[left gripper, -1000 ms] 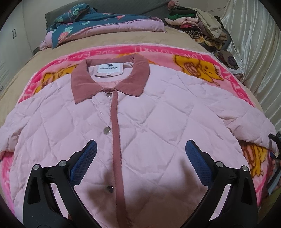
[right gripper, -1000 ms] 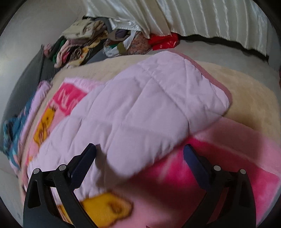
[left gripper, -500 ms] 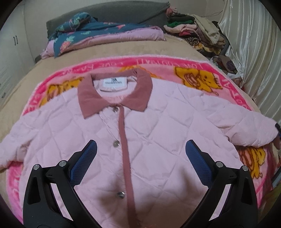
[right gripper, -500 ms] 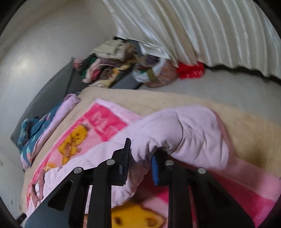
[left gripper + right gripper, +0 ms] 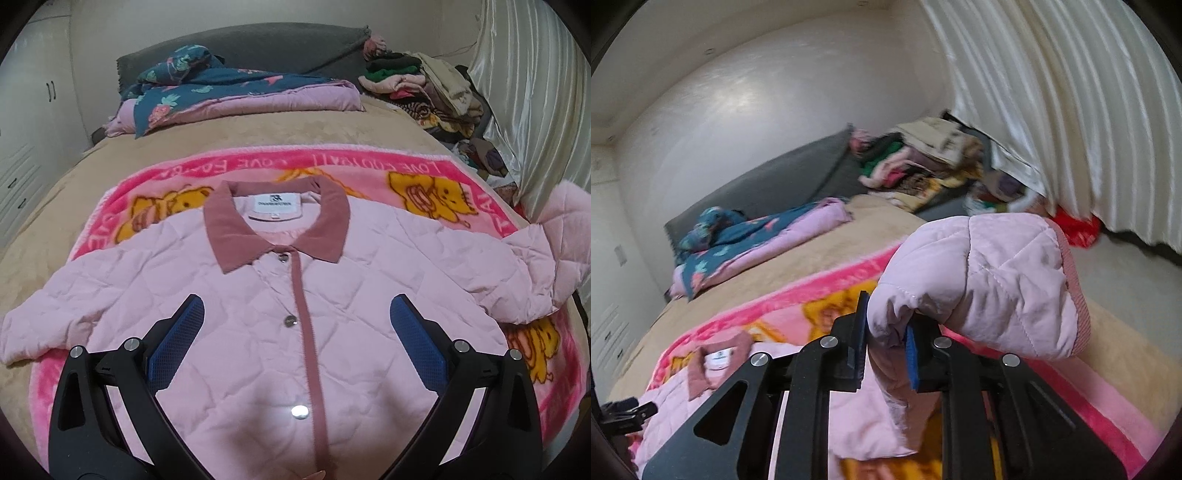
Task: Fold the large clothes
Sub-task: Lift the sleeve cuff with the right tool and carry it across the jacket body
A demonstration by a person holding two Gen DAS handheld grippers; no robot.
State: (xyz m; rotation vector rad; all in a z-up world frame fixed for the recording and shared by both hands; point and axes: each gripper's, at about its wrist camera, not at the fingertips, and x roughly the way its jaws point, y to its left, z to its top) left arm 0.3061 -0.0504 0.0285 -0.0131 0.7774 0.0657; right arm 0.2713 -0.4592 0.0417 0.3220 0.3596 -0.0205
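While the left gripper (image 5: 297, 325) hovers jaws apart, right gripper (image 5: 886, 325) jaws pinch the jacket (image 5: 258, 314) sleeve (image 5: 990, 280).

Pale pink diamond-quilted jacket (image 5: 258, 332) with dusty-rose collar (image 5: 277, 236) on hot-pink blanket (image 5: 369, 166) printed with yellow bears.

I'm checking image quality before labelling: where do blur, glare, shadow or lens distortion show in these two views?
Left wrist view: sharp, fisheye bends the blanket edge; glare on the lowest jacket button; soft shadow near the open left gripper. Right wrist view: motion blur on the clothes pile and curtain; the sleeve in the right gripper stays fairly sharp.
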